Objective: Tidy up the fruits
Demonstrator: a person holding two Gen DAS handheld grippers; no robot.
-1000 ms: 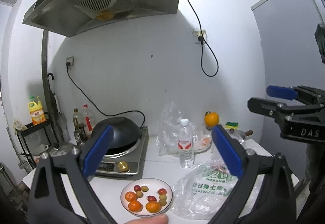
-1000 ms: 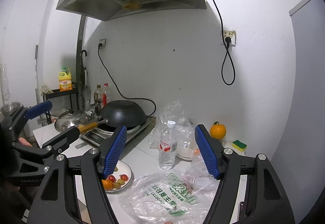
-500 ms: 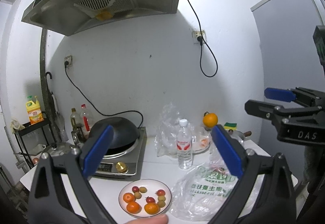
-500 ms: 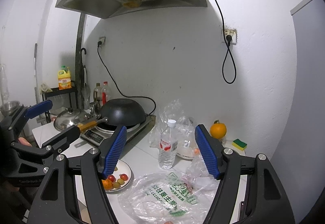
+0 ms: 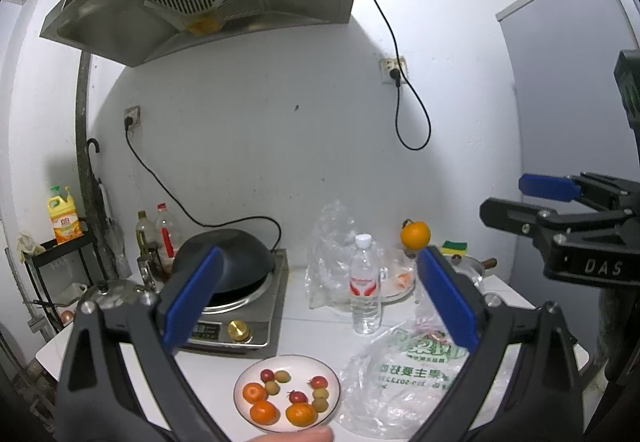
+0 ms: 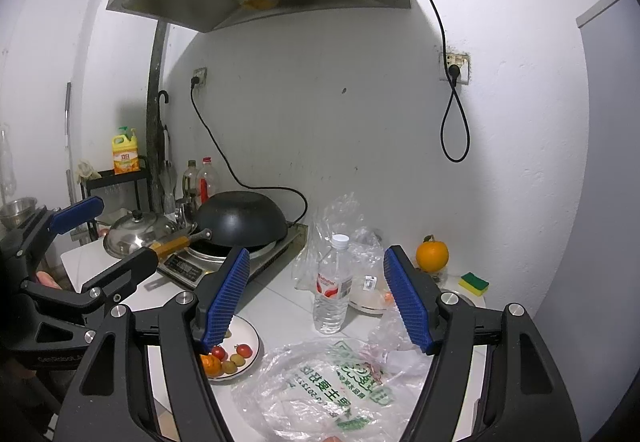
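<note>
Plate: round, flat at the table's near edge, holding small oranges, red and green fruits. Printed plastic bag: crumpled, just right of the plate. Water bottle: upright, farther back, bare tabletop around it. Large orange: far right. Left gripper and right gripper: both wide apart, holding nothing, above the table.

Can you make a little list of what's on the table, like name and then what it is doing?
plate: white, holds small orange, red and green fruits
big orange: alone at the back, near the wall
water bottle: upright, cap on
printed bag: lying flat beside the plate
wok: on the cooker
left gripper: open, empty
right gripper: open, empty
</note>
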